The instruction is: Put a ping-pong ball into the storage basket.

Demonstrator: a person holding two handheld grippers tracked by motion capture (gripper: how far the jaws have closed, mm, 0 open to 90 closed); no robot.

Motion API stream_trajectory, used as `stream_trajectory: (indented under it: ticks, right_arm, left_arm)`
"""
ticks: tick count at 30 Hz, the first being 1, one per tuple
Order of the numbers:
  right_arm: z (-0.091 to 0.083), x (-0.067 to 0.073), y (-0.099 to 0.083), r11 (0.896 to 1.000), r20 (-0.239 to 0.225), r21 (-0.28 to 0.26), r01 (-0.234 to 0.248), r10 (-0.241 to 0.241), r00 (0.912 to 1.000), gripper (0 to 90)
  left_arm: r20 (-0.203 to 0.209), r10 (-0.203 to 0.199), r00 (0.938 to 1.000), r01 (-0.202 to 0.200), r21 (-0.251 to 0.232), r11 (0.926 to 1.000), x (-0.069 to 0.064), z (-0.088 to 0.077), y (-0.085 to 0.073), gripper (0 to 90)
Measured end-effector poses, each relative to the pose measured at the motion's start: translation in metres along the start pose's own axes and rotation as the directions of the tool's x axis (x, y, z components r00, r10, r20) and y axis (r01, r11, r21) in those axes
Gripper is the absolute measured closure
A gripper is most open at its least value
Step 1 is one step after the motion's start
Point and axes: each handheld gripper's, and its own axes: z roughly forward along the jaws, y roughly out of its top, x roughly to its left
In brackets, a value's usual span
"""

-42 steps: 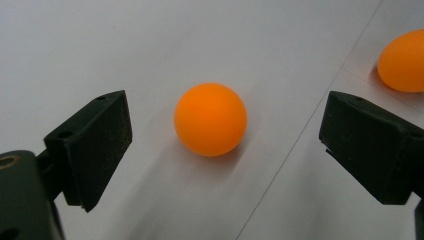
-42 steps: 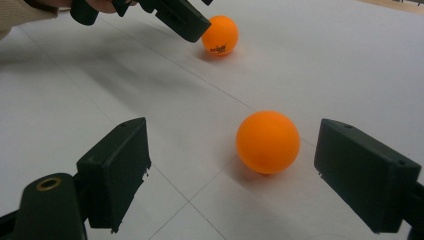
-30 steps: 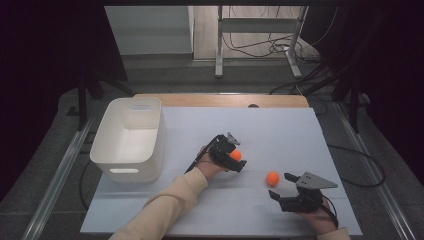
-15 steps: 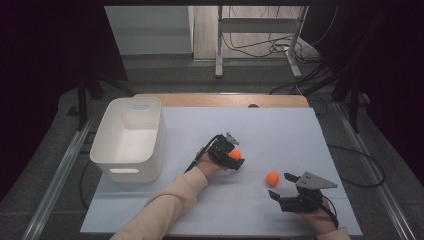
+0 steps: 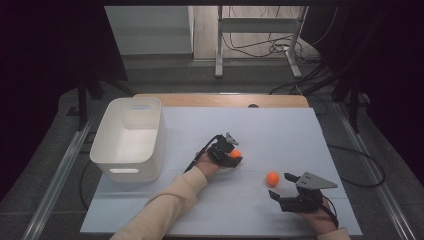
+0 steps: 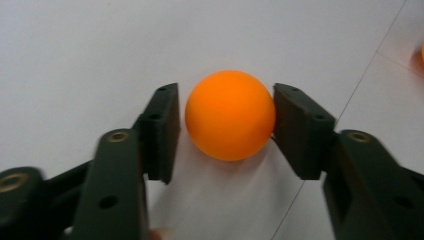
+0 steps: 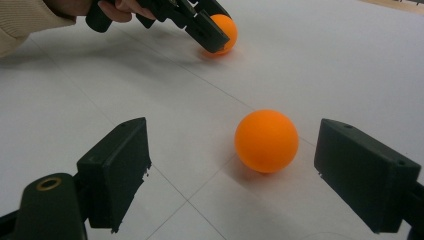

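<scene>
Now: L gripper is clenched on an orange ball mid-desk; its jaws have just been closing, and the L gripper view shows one pad against the ball's side, the other at or just off the opposite side, ball down on the desk. Grip sits across the ball's widest part, probably so a smooth round thing won't squirt out when lifted. R gripper is released, jaws wide, near right of desk. Second orange ball lies between and just beyond its fingertips, nearer the R-side jaw in the R gripper view, touching neither pad. Wide stance looks like a pre-grasp: room to straddle the ball w/o nudging it. White bin stands at desk's far left, empty as far as visible, well apart from both balls; likely the drop target, judging by layout. Balls are near each other, first one farther and to the left of the second. Risk: a light ball rolls if a pad clips it off-centre.
</scene>
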Motion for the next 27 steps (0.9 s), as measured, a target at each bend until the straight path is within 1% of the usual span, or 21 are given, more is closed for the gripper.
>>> stream_trajectory:
  ticks: [1,5,9,13,15,18,24,27]
  right_arm:
    - [0.0,0.0,0.0,1.0,-0.001,-0.003,-0.001,0.001,1.0,15.2]
    - [0.0,0.0,0.0,1.0,0.0,-0.002,-0.001,0.001,1.0,15.2]
    - [0.0,0.0,0.0,1.0,0.0,-0.003,-0.001,0.001,1.0,15.2]
    - [0.0,0.0,0.0,1.0,0.002,0.001,0.0,0.0,1.0,15.2]
    - [0.0,0.0,0.0,1.0,0.001,-0.001,-0.001,0.001,1.0,15.2]
    - [0.0,0.0,0.0,1.0,0.001,-0.001,-0.001,0.001,1.0,15.2]
    - [0.0,0.0,0.0,1.0,0.003,-0.002,-0.001,0.001,1.0,15.2]
    - [0.0,-0.001,0.0,1.0,0.003,-0.007,-0.008,0.008,1.0,15.2]
  left_arm:
    - [0.004,0.003,1.0,-0.003,0.003,1.0,-0.001,-0.001,0.0,49.9]
    - [-0.004,0.015,0.9999,-0.015,-0.007,0.9999,-0.002,-0.003,0.0,50.5]
    - [0.009,0.006,0.9999,-0.006,-0.026,0.9997,-0.003,-0.009,0.001,50.6]
    - [0.004,0.016,0.9999,-0.016,-0.041,0.999,-0.004,-0.015,0.0,50.4]
    - [0.008,0.015,0.9998,-0.015,-0.047,0.9988,-0.004,-0.017,0.0,50.4]
    - [0.014,0.018,0.9997,-0.017,-0.051,0.9985,-0.004,-0.02,-0.003,50.4]
    - [0.03,0.011,0.9995,-0.009,-0.072,0.9974,-0.004,-0.027,-0.009,50.4]
    - [0.037,0.005,0.9993,-0.002,-0.08,0.9968,-0.003,-0.032,-0.013,50.4]
